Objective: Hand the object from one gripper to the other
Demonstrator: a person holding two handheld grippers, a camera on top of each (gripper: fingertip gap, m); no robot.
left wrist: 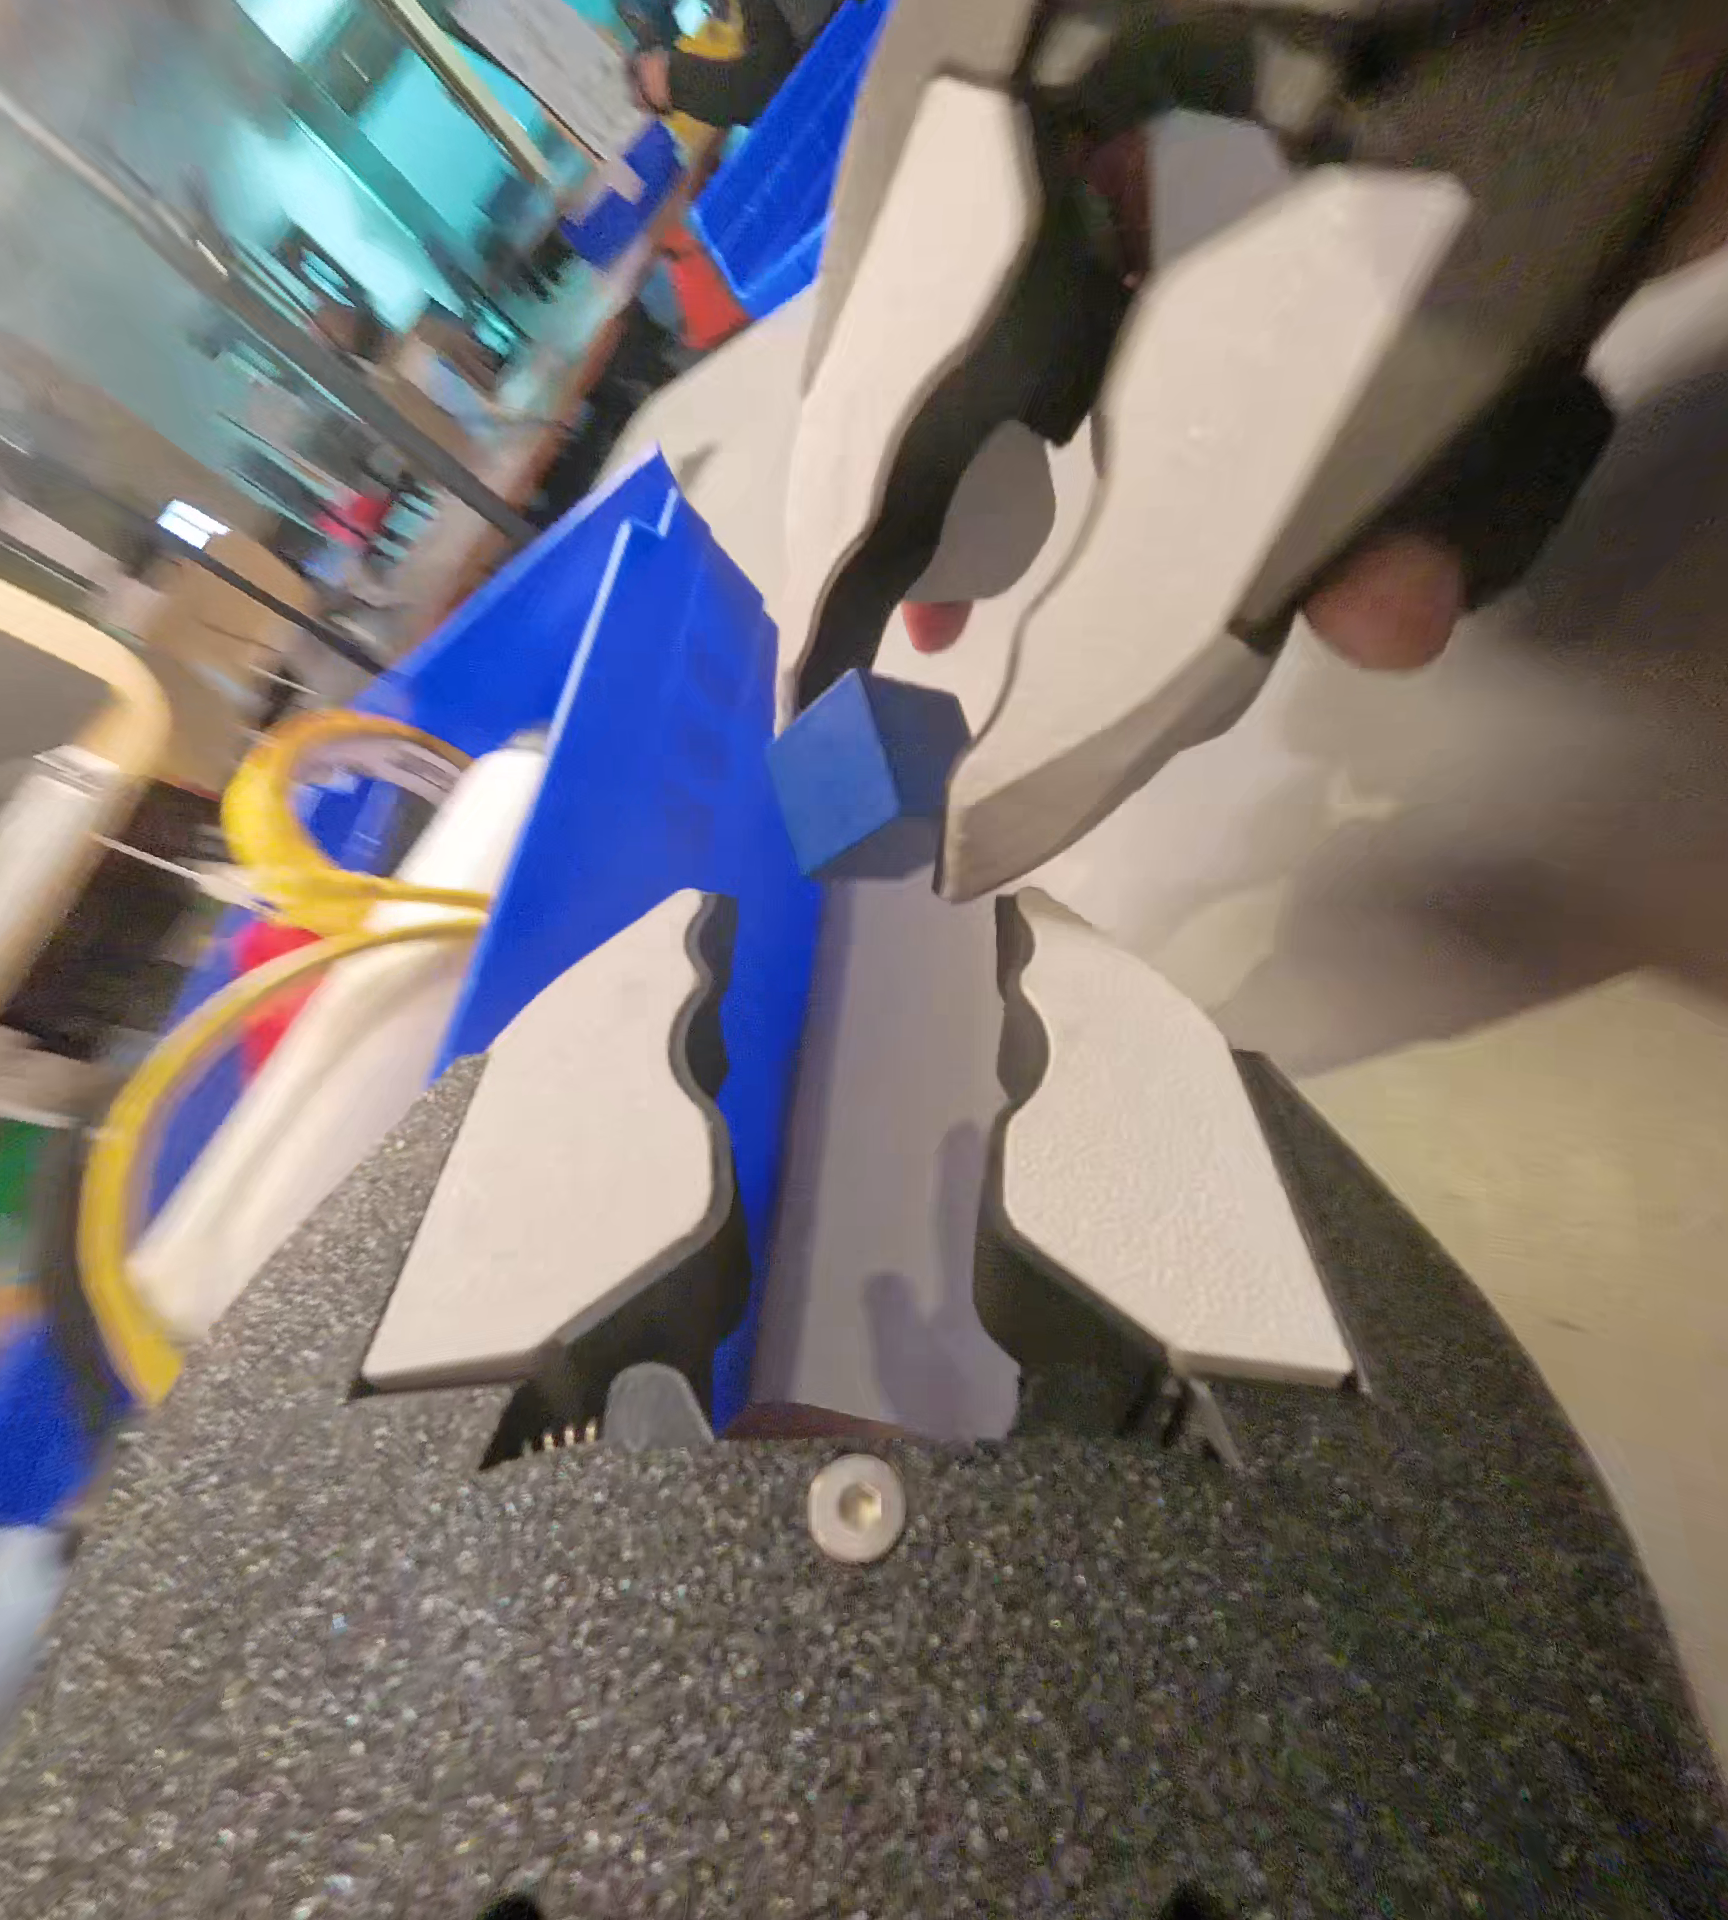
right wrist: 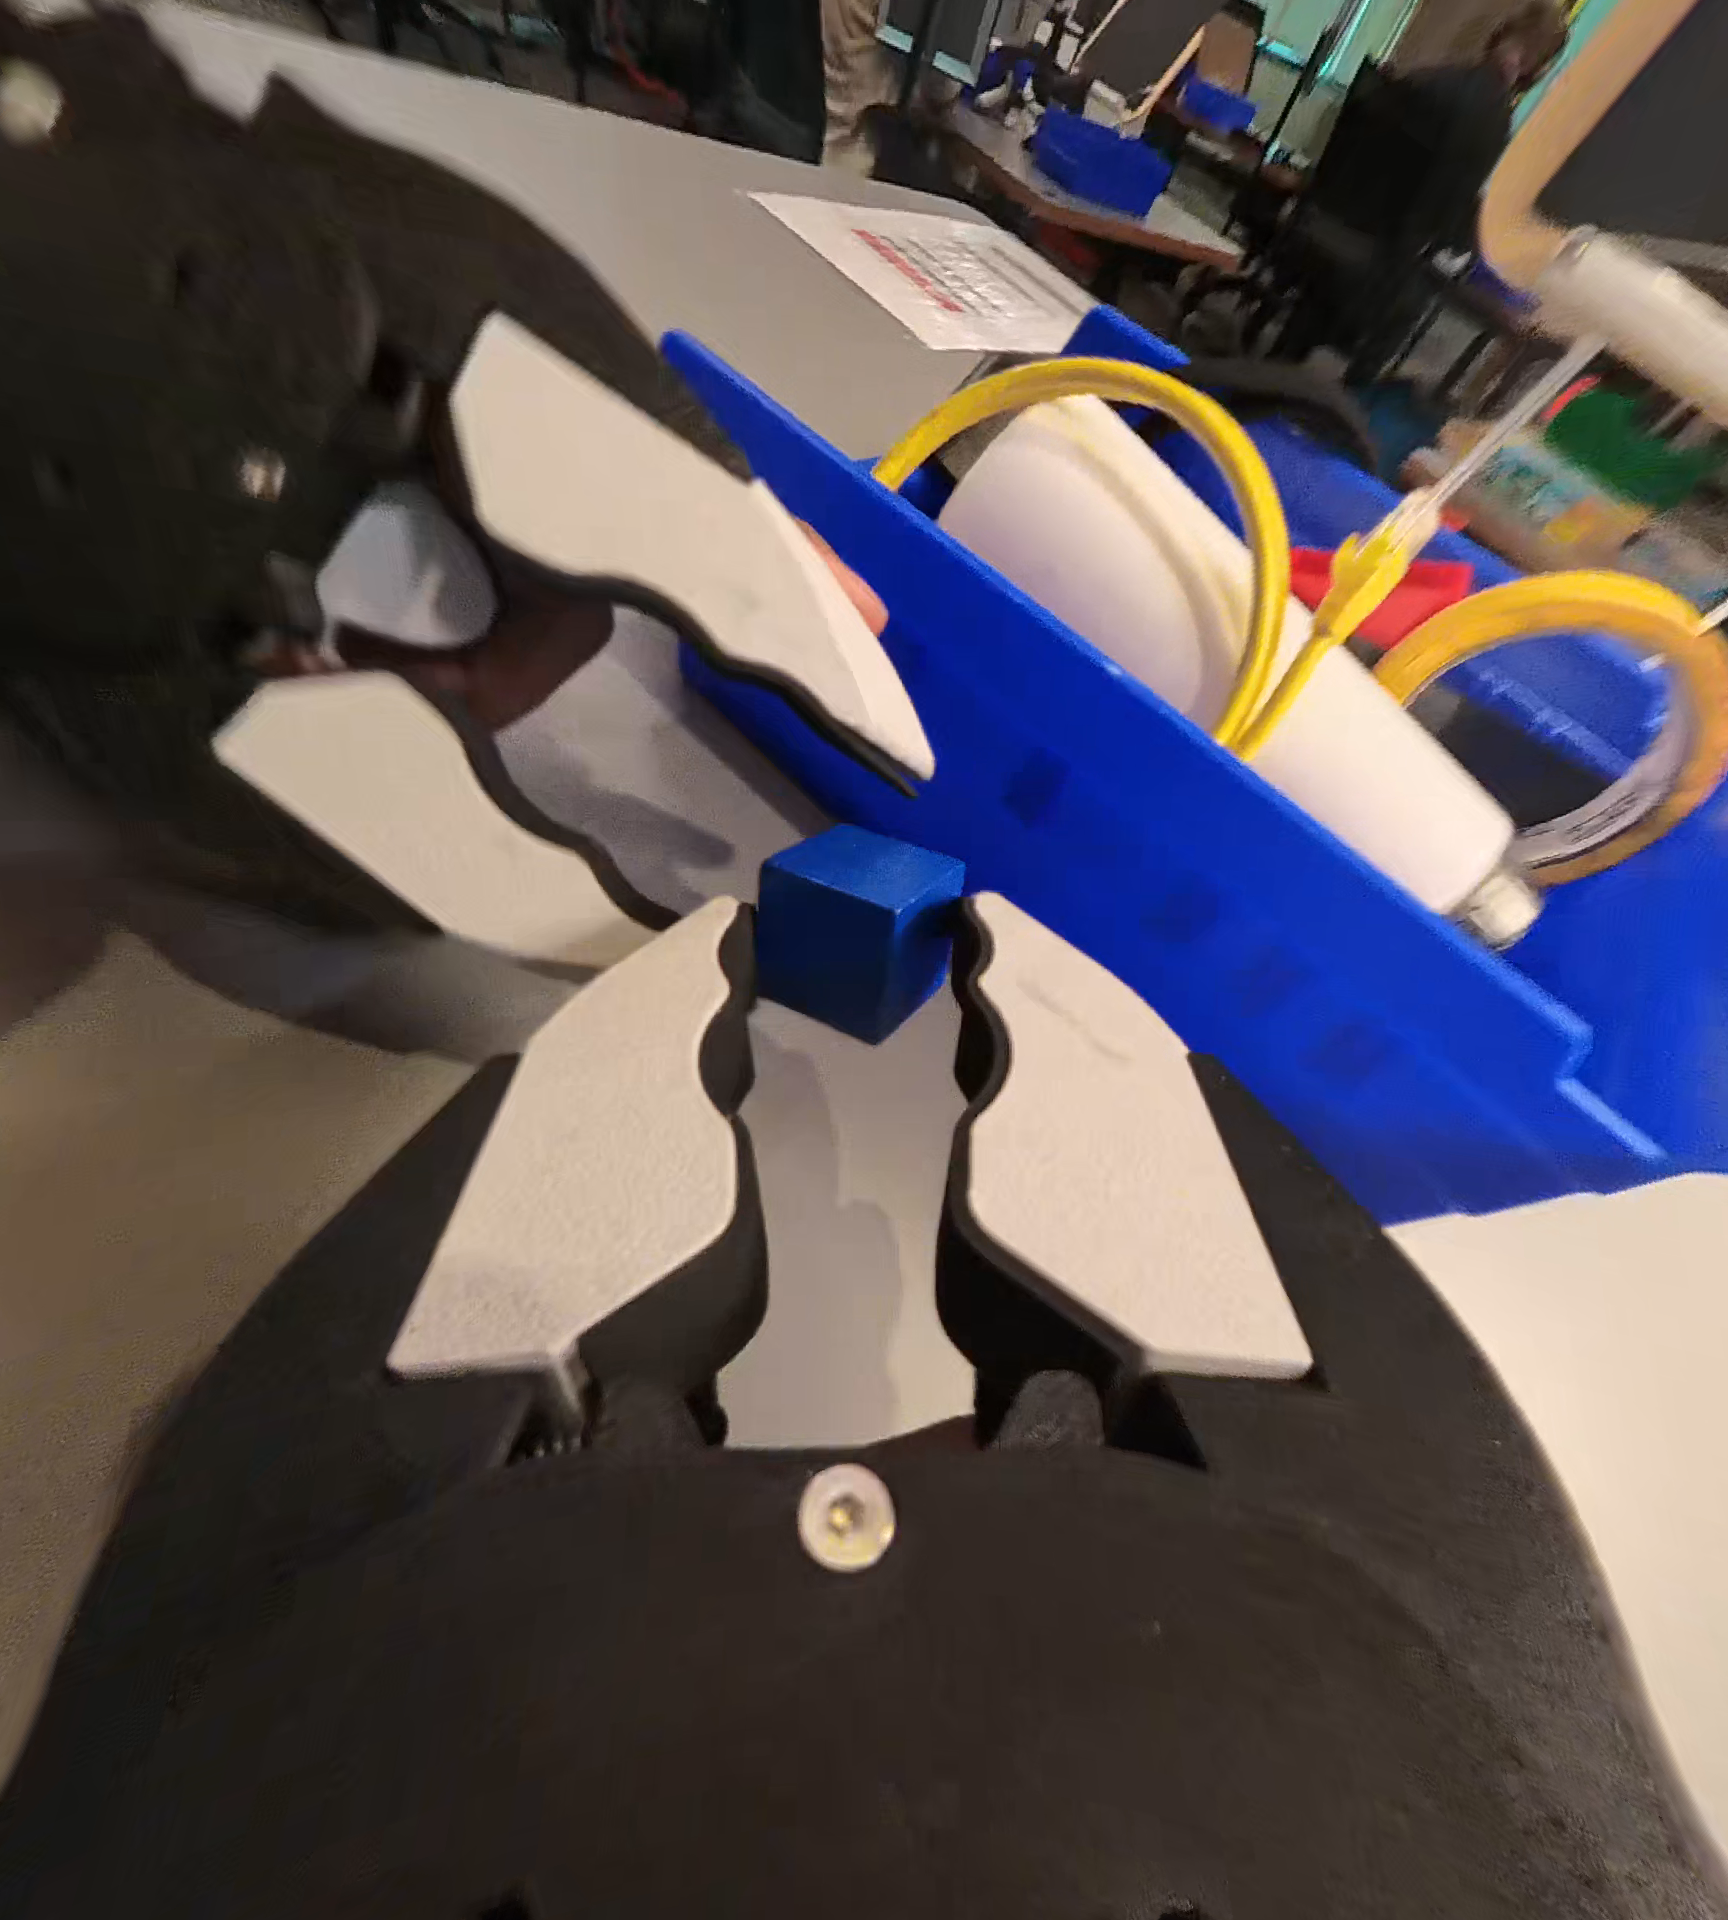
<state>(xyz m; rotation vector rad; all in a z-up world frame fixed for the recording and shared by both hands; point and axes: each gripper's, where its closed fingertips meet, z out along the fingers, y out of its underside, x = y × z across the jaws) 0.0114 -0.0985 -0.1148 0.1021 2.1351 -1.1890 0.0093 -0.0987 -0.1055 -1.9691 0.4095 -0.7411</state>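
The right claw (right wrist: 855,935) is clenched on a small blue cube (right wrist: 855,930), pinching it by two opposite faces right at the fingertips, so most of the block juts out beyond them. That looks deliberate: a hold at the very tip leaves bare faces for the other claw to take.

The left claw (left wrist: 855,914) is released, its jaws spread wide, and the cube (left wrist: 860,774) sits just past its tips at about 12 o'clock, not yet between them. Seen from the right wrist, the left claw (right wrist: 787,831) comes in from 10 o'clock, turned crosswise to the right one, which I would guess is meant to let it close on the free pair of faces without the fingers clashing.

Both are held above the pale table (right wrist: 1566,1455), just beside a blue bin (right wrist: 1203,862) at 2 o'clock that holds a white roll (right wrist: 1151,582), yellow cable loops (right wrist: 1244,488) and a ring of tape (right wrist: 1670,707).

By my reckoning the handover is midway: the left claw has to move forward around the cube and close before the right lets go, or the block drops.
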